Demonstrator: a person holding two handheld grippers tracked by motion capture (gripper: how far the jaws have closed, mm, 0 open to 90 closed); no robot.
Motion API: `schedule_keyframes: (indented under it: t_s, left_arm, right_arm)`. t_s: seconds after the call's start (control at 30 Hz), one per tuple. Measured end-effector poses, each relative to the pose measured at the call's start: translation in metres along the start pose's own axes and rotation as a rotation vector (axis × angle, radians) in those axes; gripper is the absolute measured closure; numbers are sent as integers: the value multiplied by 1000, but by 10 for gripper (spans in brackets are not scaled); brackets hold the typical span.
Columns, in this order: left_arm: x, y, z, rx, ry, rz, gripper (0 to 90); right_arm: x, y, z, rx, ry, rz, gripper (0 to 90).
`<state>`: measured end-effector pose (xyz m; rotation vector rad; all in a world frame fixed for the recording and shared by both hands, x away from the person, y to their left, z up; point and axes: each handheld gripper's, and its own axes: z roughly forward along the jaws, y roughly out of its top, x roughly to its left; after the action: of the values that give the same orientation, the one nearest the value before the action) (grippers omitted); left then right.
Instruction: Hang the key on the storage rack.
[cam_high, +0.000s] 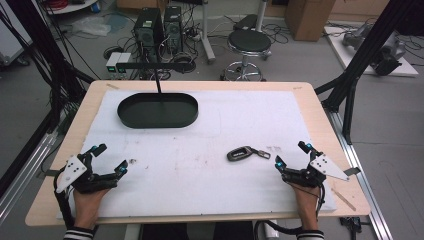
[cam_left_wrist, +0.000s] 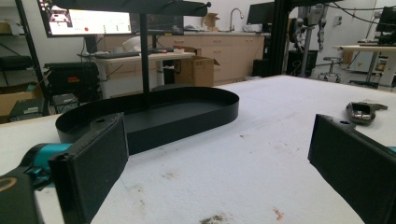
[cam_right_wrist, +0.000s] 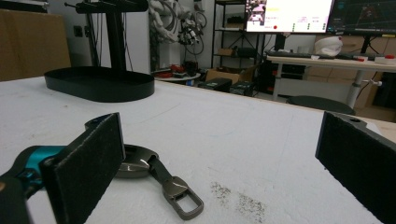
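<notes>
the right claw (cam_high: 289, 155) is gaping empty beside the car key fob (cam_high: 240, 153). the left claw (cam_high: 109, 157) is resting released too. the fob is looking light, rigid and slick, so gripping across its body seems safest.

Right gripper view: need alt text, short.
A dark metal car key fob with a strap and clasp lies on the white table cover, just ahead of the open right gripper, partly behind one of its black padded jaws. A black oval tray with a post sits farther back.

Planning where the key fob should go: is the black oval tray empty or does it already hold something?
Empty. The tray shows only its bare dark floor and the post rising from it; the key fob lies out on the white mat.
</notes>
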<state>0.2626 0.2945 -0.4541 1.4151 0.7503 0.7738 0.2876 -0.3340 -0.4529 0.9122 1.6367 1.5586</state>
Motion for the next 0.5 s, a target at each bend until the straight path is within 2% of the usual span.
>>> schedule_keyframes:
  t_s: [0.17,0.5]
  left_arm:
    - [0,0,1,5,0,-3,55]
    - [0,0,1,8,1,4,55]
  right_arm:
    - [-1,0,-1,-18,-3,8,3]
    - [-1,0,-1,-13,-2,10,3]
